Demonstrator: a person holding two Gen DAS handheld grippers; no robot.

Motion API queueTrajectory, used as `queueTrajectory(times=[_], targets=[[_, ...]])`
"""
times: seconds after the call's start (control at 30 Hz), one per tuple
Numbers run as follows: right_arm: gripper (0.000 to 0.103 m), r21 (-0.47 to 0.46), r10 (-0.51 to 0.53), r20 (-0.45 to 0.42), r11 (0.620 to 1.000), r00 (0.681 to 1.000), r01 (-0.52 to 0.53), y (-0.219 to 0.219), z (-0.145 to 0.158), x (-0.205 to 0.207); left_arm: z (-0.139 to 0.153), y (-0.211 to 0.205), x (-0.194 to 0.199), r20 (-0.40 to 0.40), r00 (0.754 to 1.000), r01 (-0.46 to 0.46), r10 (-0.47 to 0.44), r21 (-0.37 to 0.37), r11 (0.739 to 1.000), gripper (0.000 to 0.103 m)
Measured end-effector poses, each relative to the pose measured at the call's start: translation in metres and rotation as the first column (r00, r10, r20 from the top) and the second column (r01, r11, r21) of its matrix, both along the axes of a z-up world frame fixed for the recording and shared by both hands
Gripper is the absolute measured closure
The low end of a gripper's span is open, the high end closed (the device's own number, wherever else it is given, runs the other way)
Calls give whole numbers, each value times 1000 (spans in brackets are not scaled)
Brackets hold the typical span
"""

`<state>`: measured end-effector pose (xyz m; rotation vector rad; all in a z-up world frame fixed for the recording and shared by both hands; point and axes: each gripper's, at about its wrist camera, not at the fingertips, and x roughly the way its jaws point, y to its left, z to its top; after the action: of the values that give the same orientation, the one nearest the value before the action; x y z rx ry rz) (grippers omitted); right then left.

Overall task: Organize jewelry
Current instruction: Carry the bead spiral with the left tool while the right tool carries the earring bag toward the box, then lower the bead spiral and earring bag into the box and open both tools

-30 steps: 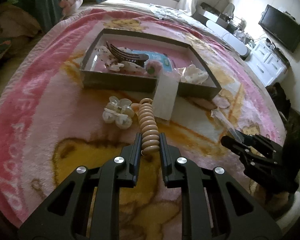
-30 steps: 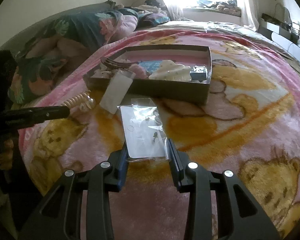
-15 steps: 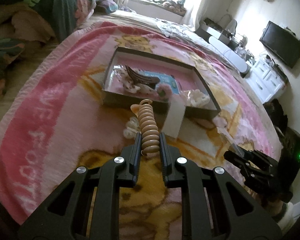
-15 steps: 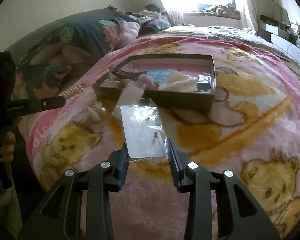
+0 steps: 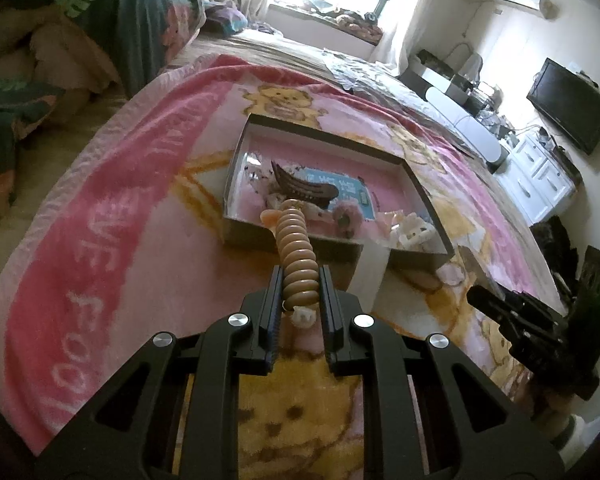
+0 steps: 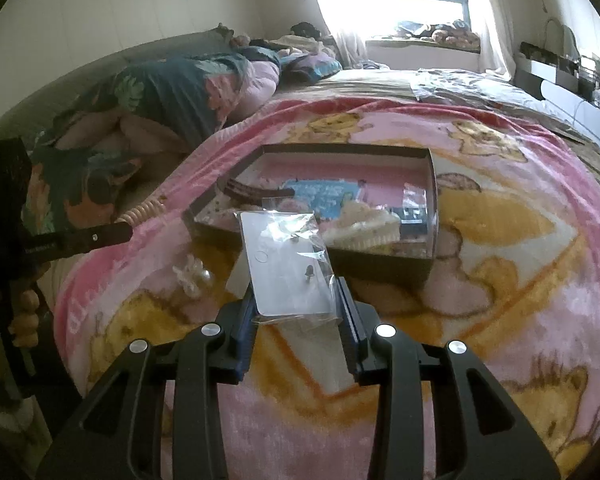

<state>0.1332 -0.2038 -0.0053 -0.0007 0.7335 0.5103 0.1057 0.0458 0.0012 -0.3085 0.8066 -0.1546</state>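
Biggest risk I'd say is the coil hair tie (image 5: 298, 264): it's springy and only pinched at its near end, so it could flop or slip out short of the box (image 5: 420, 190) and land on the blanket (image 5: 140, 240) in front of it. The left hand-held gripper (image 5: 299, 300) is nearly closed, clamped on that tie, which sticks out forward with its tip about level with the box's front wall. The right hand-held gripper (image 6: 298, 312) sits fairly wide, squeezing an earring card in a plastic bag (image 6: 286, 264) by its edges, held up in front of the box. That slick bag could slide or twist loose.
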Motion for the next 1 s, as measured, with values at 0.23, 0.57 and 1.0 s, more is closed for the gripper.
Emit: queueTrajectory(times=[0.23, 0.57, 1.0], targets=[[68, 9, -21, 26, 1000, 999, 20, -5, 13, 13, 13, -11, 18, 24, 1000, 17, -18, 19, 1000, 93], [68, 16, -63, 74, 998, 995, 62, -22, 36, 37, 27, -37, 49, 39, 998, 50, -52, 41, 998, 93], [68, -3, -129, 83, 991, 988, 130, -35, 60, 77, 40, -80, 93, 46, 993, 110, -113, 64, 992, 93]])
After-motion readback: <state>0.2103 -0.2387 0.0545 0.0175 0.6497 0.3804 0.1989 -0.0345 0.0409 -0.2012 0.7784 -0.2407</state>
